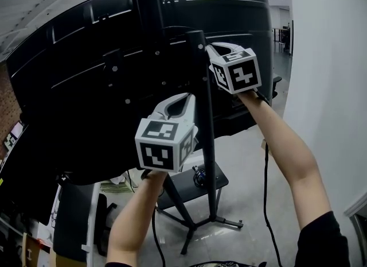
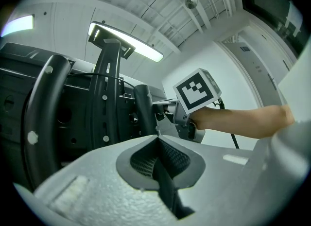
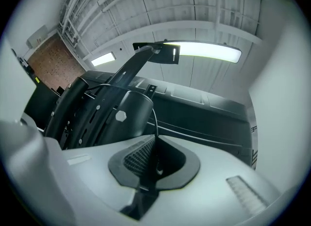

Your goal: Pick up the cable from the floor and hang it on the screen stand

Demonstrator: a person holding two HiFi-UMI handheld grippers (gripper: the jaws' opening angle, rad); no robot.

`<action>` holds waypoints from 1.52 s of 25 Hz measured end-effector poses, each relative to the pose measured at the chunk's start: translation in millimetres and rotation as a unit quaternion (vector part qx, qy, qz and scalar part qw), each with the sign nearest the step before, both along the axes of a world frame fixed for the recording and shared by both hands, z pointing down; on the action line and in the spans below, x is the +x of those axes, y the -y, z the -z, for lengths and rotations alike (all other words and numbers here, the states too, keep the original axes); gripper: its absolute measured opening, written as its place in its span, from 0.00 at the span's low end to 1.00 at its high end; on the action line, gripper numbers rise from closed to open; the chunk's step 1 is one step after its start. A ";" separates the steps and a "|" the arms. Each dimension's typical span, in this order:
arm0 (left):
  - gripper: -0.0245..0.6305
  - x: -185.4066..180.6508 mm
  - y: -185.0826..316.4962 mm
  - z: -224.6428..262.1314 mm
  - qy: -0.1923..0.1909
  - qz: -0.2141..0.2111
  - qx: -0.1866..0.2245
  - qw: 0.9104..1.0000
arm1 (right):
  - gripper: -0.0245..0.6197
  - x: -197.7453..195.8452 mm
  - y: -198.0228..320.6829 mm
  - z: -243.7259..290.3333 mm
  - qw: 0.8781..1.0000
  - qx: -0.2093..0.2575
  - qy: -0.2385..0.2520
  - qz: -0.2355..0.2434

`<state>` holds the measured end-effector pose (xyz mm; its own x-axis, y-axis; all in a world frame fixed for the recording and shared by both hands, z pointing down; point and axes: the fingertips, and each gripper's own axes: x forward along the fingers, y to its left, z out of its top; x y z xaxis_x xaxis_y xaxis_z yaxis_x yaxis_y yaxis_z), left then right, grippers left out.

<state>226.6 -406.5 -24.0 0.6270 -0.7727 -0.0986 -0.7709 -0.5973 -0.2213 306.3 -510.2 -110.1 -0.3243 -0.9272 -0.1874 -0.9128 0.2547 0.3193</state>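
Note:
The big dark screen [image 1: 86,88] shows its back, held on a black stand [image 1: 147,13]. Both grippers are raised close behind it. My right gripper [image 1: 216,47] is shut on a thin black cable [image 3: 154,115], which rises from the jaws and bends over the round top of a stand post [image 3: 119,118]. From the left gripper view the same cable [image 2: 104,77] drapes across the stand's arms, with the right gripper [image 2: 167,109] beside a post [image 2: 144,108]. My left gripper [image 1: 175,104] is lower and to the left, jaws [image 2: 158,142] shut with nothing seen between them.
The stand's thin upright [image 1: 210,157] runs down to splayed legs [image 1: 221,222] on the grey floor. A small black shelf [image 1: 189,182] holds a coiled item. A white wall [image 1: 327,59] stands close on the right. Dark leads [image 1: 265,191] hang below my arms.

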 end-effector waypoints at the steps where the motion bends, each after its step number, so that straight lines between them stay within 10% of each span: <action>1: 0.04 -0.2 0.8 -1.7 0.000 0.001 -0.002 1.000 | 0.06 0.2 -2.6 0.4 1.000 0.008 0.004 0.001; 38: 0.04 -70.2 -30.3 -63.9 -0.013 0.046 -0.050 0.998 | 0.06 -82.9 -115.8 -113.7 0.999 -0.025 0.025 0.028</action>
<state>156.3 -376.2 39.9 0.5517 -0.8334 -0.0324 -0.8278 -0.5424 -0.1434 223.4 -394.4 3.6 -0.3664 -0.9169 -0.1582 -0.9115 0.3195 0.2591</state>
